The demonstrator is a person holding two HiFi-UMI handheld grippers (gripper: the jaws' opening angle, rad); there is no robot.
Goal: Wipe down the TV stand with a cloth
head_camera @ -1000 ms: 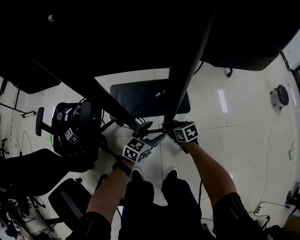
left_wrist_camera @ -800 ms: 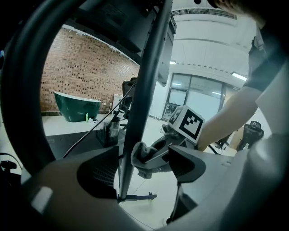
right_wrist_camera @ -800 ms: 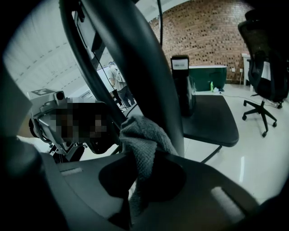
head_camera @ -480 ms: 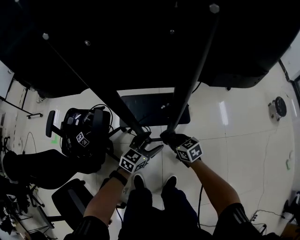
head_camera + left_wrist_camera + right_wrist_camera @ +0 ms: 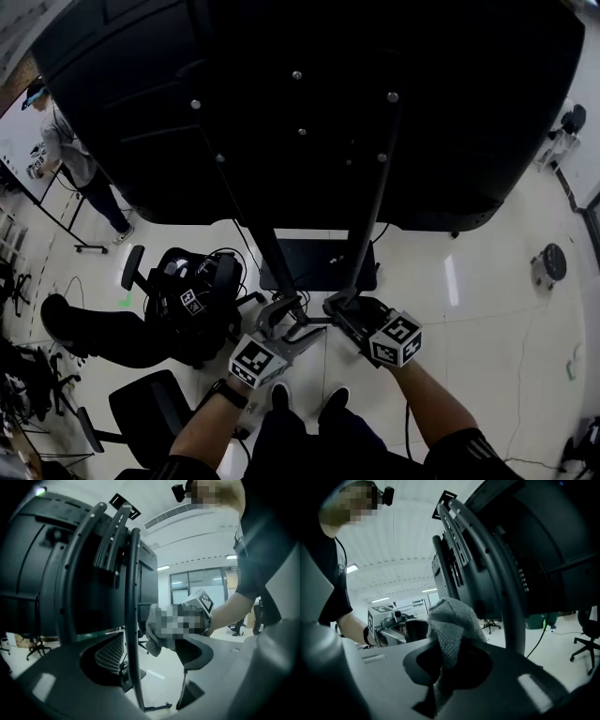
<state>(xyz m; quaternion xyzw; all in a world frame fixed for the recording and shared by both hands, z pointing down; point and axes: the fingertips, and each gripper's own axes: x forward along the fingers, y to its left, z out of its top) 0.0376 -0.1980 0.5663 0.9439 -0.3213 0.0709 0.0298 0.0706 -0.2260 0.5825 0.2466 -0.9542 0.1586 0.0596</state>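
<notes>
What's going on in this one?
A person stands behind a TV on a floor stand, tongs in each hand. The right tongs are shut on a grey cloth, held beside one upright. The left tongs are open, with the other upright between their jaws, not clamped.

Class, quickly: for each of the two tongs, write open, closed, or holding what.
Left tongs: open, jaws apart on either side of the stand's pole.
Right tongs: closed on the grey cloth.
</notes>
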